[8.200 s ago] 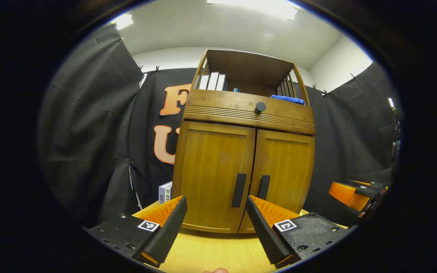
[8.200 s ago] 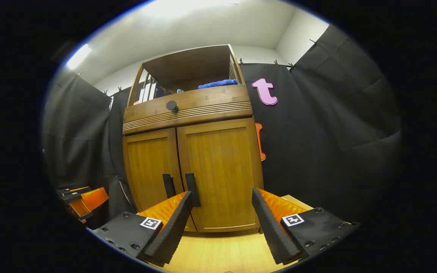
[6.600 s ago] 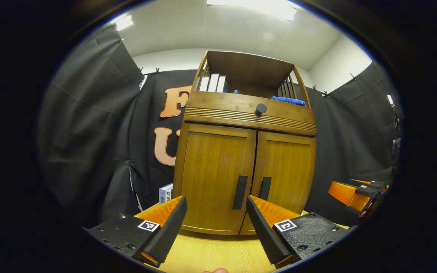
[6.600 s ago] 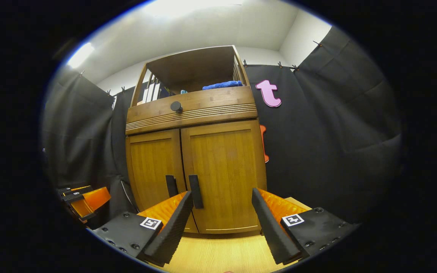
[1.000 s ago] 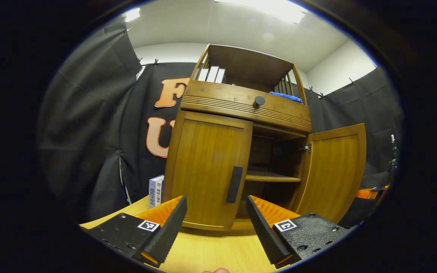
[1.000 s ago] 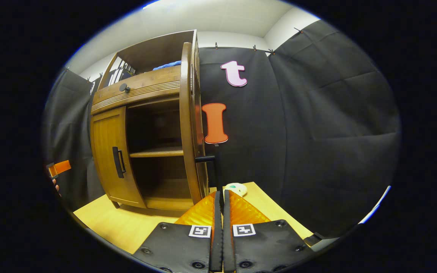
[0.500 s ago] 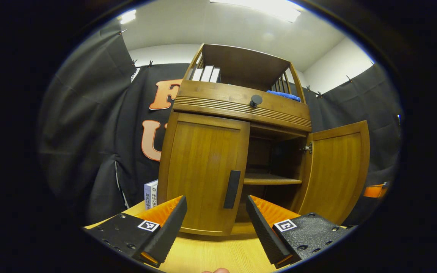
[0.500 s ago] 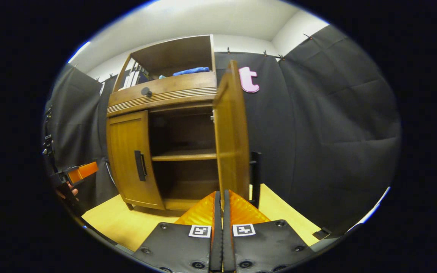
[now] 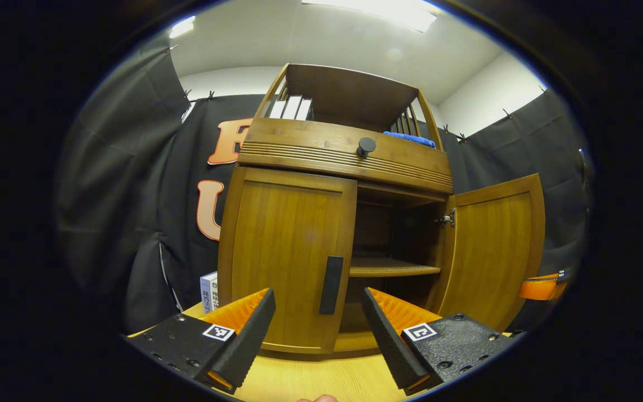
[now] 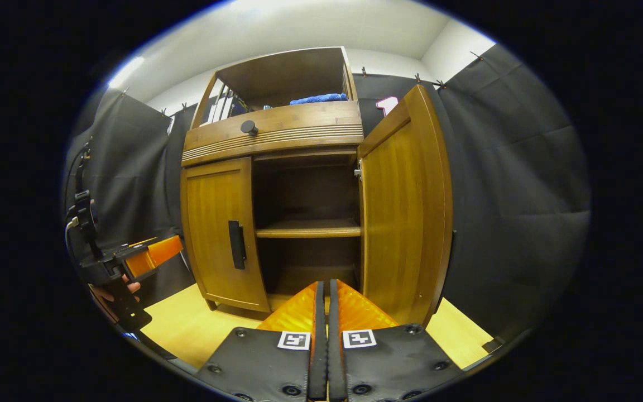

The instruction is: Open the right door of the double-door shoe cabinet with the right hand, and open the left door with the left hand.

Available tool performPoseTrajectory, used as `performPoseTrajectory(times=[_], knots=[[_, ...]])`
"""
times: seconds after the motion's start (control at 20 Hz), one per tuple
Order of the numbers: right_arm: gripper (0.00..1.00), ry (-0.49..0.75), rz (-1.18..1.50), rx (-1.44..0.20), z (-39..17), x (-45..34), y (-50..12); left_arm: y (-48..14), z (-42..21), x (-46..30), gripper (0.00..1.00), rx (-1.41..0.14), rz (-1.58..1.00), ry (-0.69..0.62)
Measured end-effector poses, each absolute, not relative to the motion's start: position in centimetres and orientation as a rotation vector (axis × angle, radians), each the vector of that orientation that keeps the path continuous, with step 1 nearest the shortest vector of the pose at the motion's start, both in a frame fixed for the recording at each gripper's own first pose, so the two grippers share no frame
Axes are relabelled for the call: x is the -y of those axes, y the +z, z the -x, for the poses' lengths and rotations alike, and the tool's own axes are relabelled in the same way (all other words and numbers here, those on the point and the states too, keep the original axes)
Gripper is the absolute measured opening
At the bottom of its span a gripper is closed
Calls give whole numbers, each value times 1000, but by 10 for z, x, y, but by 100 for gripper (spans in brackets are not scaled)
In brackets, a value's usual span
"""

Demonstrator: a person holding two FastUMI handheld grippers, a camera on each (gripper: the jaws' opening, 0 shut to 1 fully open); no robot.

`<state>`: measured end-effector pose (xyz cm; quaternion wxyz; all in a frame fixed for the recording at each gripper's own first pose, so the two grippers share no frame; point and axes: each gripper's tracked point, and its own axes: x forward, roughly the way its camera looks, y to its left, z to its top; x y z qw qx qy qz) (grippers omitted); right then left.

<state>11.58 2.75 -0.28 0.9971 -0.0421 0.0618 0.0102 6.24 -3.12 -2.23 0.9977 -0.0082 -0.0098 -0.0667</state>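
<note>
Left door (image 9: pixel 285 262) of the shoe cabinet (image 9: pixel 344 156) sits shut on the tabletop (image 9: pixel 310 379), right door (image 9: pixel 492 248) swung wide. Stiff hinged wood — probably swings easy, so grab the dark vertical handle (image 9: pixel 331 285) at its inner edge. Your left gripper (image 9: pixel 316 329) is spread wide, empty, just short of it. Right gripper (image 10: pixel 324 304) is closed on nothing.

A pale wooden table (image 9: pixel 321 379) carries the cabinet (image 9: pixel 344 162), which stands on short feet toward the far side. A white box (image 9: pixel 208 290) stands upright on the table just left of the cabinet, against the black cloth. In the right gripper view the bare table (image 10: pixel 187 324) runs nearer than the cabinet (image 10: pixel 277 134) and out to both sides.
</note>
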Motion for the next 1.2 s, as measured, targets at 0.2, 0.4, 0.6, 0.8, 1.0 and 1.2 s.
performPoseTrajectory(times=[0.2,0.4,0.6,0.8,1.0,1.2], knots=[[39,-4,88,-119,-118,-29,-3,-25,-74,35,92,2,57,-159],[79,-20,84,-137,-116,-31,-8,-13,-102,40,95,31,19,-181],[89,2,64,-154,-115,-38,-11,-15,-150,62,95,75,-14,-239],[95,3,81,-146,-110,-40,-6,-42,-197,76,92,30,-3,-249],[89,-22,79,-130,-105,-32,-3,-64,-227,76,92,-7,-62,-207],[89,-56,71,-123,-103,-21,-2,-90,-240,77,92,-73,-41,-209]])
